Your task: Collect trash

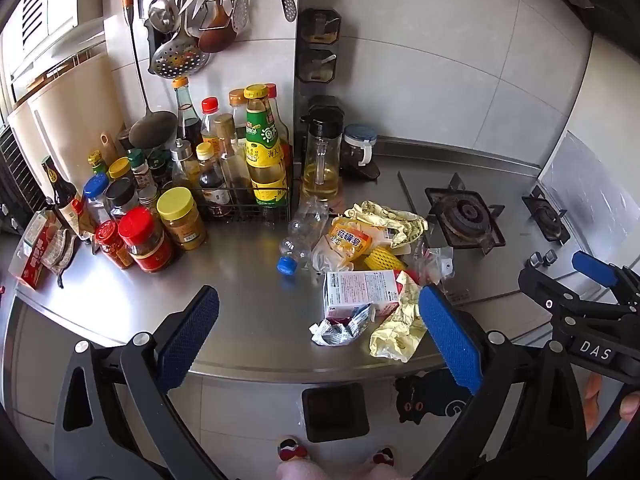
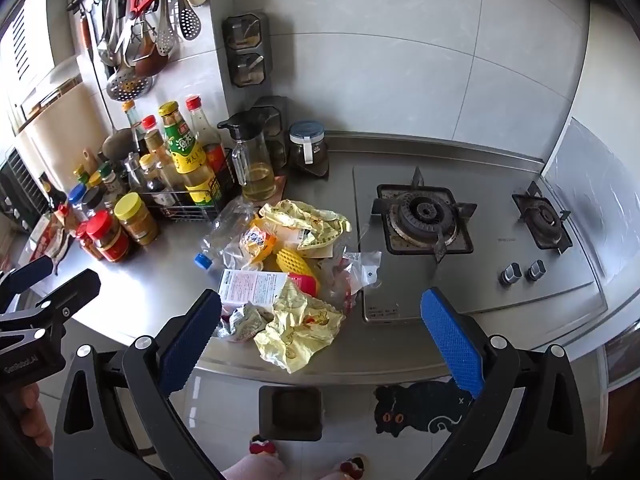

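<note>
On the stainless steel counter, between the condiment cluster and the gas hob, lies one heap of trash. Counted in it: one crushed clear plastic bottle with a blue cap, lying on its side at the heap's left edge; one white carton printed with small text, lying flat; two crumpled pale yellow wrappers, one at the counter's front edge and one at the back of the heap; one yellow foam fruit net; one orange-and-yellow packet; one small crumpled printed wrapper touching the carton's front; one clear plastic bag overlapping the hob's left edge. Exact count of smaller scraps beneath cannot be told.

The hob carries two burners and two knobs. One glass oil dispenser stands just behind the heap. One wire rack holds several sauce bottles.

The left gripper hangs before the counter's front edge, jaws spread wide, nothing between them. The right gripper hangs likewise, jaws spread wide and empty. On the floor below stands one dark square bin, beside one black cat-shaped mat
</note>
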